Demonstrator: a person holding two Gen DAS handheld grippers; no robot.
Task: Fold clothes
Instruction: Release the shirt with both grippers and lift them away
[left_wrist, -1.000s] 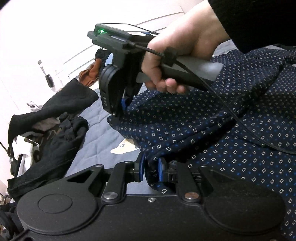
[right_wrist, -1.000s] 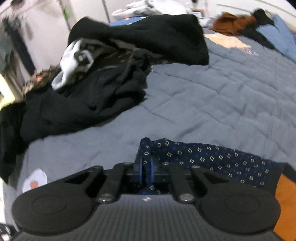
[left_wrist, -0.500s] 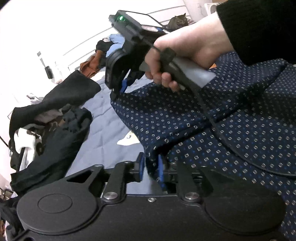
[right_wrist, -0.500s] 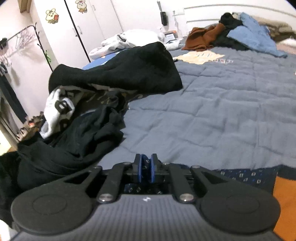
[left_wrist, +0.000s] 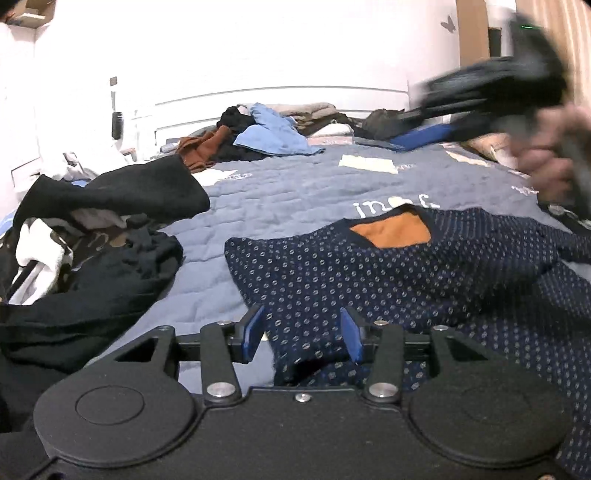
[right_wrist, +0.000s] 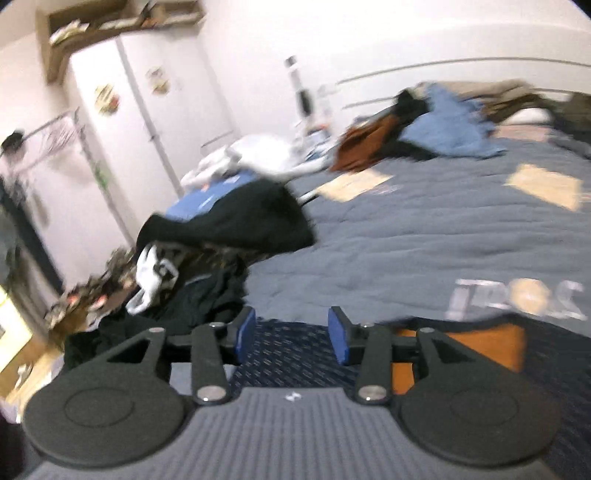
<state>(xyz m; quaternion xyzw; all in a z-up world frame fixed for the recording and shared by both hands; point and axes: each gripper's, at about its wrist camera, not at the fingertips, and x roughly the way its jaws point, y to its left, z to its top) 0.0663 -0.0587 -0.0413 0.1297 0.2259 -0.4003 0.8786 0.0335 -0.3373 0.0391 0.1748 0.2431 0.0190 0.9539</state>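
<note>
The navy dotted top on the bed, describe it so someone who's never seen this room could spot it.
On the grey-blue quilt, past the black clothes heap, a navy top lies spread flat. Only it has small pale dots and an orange lining at the neckline.

My left gripper (left_wrist: 301, 334) has just let go: its jaws have been opening, and the shirt (left_wrist: 369, 273) now lies loose between the pads on the quilt (left_wrist: 295, 192). My right gripper (right_wrist: 291, 334) has opened too, freed the shirt's edge and lifted away, blurred. The shirt now lies flat.
</note>
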